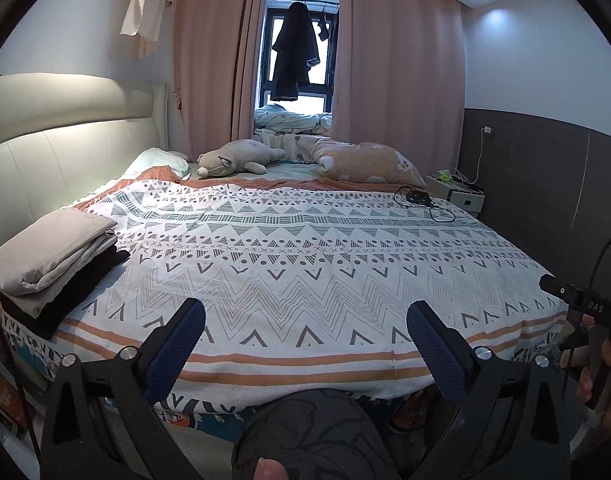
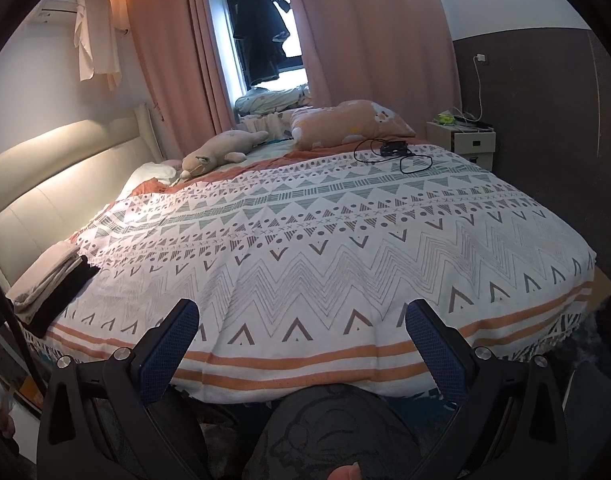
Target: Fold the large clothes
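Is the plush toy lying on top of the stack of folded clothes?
No, the plush toy lies at the far end of the bed near the curtains, while the stack of folded clothes sits at the near left corner.

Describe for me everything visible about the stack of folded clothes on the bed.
The stack of folded clothes lies at the bed's left near corner, beside the padded headboard. Pale beige-grey pieces sit on top, a black one underneath, sticking out. Soft fabric, flat, fairly neat. It rests on the patterned bedspread; no hand-held gripper touches it.

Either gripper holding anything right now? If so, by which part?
Nothing is held. The left gripper and the right gripper are both wide open over the near edge of the patterned bedspread, with no cloth between the pads.
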`<state>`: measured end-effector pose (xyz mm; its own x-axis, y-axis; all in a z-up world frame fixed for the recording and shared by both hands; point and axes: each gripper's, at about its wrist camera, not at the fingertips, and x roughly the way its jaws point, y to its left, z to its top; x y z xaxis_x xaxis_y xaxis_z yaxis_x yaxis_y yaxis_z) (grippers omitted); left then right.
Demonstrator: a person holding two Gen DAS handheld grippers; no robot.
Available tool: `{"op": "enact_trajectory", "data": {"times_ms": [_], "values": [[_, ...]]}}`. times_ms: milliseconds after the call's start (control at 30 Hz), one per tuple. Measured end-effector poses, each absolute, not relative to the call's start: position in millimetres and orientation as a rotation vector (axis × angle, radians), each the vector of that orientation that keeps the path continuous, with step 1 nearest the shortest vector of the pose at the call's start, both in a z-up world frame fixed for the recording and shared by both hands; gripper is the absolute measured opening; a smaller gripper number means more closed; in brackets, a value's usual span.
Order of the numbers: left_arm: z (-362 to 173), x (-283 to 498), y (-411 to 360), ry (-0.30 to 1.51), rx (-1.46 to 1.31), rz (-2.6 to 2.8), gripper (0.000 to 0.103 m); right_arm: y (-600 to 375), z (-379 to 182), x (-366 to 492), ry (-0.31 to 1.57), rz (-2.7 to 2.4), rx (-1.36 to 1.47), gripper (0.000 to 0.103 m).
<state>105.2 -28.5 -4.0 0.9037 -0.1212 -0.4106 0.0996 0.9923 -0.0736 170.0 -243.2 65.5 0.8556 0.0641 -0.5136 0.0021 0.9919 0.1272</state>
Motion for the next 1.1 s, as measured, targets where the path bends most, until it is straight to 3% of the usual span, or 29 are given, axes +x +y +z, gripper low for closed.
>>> {"op": "enact_trajectory", "data": {"times_ms": [1100], "values": [[7.9, 83.4, -28.7, 0.395, -0.035, -0.109, 0.103, -229.4, 69.1, 140.8, 0.519, 0.008, 0.112, 0.103]]}}
